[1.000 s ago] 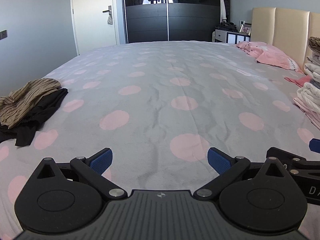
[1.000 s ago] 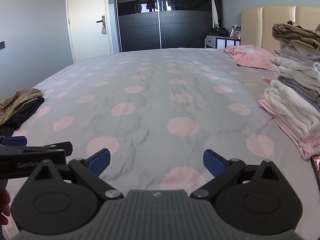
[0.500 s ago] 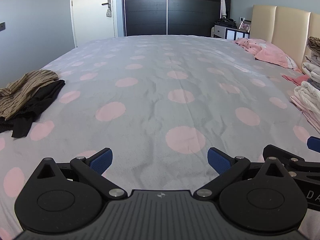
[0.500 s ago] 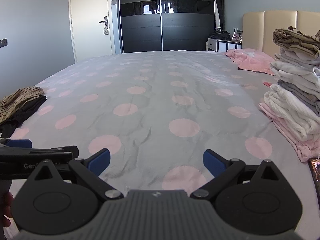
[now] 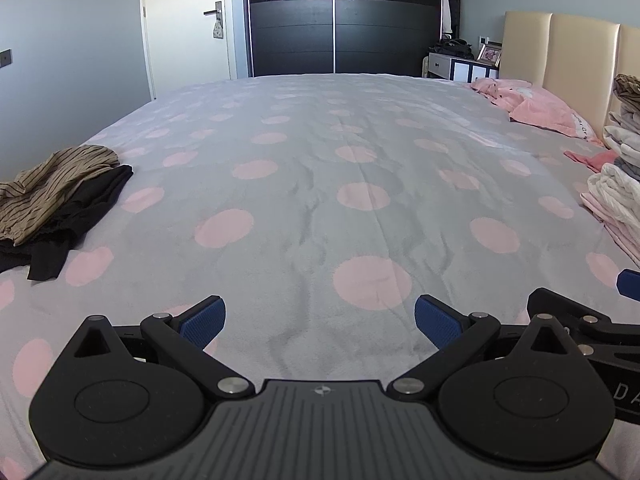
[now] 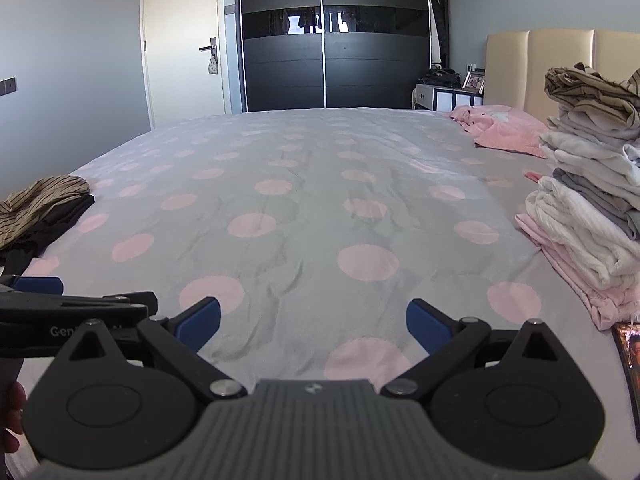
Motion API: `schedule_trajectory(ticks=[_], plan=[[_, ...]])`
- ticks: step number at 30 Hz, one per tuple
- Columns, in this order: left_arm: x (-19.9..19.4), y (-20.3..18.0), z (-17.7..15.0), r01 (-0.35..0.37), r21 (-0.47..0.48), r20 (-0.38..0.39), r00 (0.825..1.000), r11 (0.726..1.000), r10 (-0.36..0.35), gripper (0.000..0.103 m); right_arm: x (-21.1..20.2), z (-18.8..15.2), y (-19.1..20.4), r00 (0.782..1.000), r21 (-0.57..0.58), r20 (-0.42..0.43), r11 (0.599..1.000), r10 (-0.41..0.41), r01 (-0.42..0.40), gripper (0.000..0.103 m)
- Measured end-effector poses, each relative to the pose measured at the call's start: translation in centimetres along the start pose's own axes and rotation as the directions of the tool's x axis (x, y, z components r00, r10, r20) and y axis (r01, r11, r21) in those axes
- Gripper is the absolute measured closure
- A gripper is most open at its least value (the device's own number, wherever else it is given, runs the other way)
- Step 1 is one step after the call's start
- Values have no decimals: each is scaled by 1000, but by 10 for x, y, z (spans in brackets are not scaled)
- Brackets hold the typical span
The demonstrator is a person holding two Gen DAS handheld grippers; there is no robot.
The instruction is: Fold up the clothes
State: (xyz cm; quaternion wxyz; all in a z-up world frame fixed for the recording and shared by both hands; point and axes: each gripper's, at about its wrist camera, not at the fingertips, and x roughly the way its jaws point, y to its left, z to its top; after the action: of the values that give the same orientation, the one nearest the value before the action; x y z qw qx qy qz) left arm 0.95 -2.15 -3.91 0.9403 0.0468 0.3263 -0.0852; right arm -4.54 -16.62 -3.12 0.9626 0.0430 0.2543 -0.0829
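Note:
A loose heap of unfolded clothes, a tan striped garment (image 5: 52, 184) on a black one (image 5: 80, 216), lies at the bed's left edge, also seen as the striped garment (image 6: 38, 204) in the right wrist view. A tall stack of folded clothes (image 6: 592, 208) stands at the right, its edge showing as the folded stack (image 5: 620, 196). My left gripper (image 5: 318, 322) hovers open over the bedspread, holding nothing. My right gripper (image 6: 312, 322) is open beside it, also with nothing between its fingers. Each gripper's side shows at the edge of the other's view.
The grey bedspread with pink dots (image 5: 320, 184) spreads wide between the heap and the stack. A pink pillow (image 5: 540, 110) lies by the beige headboard (image 5: 560, 56). A dark wardrobe (image 6: 332, 52), a white door (image 6: 180, 48) and a nightstand (image 6: 448, 96) stand beyond.
Both views have shifted slightly: the grippers tilted down a little, then rose and drew back. Both stay open and hold nothing. The clothes have not moved.

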Motion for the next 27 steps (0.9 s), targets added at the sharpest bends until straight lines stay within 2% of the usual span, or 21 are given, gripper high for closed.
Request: schedule_trajectory(ticks=[27], plan=[[-2, -1, 1, -7, 4, -7, 1000, 1000, 7, 0, 1, 1, -2, 1000, 13, -24, 1000, 11, -10, 3]])
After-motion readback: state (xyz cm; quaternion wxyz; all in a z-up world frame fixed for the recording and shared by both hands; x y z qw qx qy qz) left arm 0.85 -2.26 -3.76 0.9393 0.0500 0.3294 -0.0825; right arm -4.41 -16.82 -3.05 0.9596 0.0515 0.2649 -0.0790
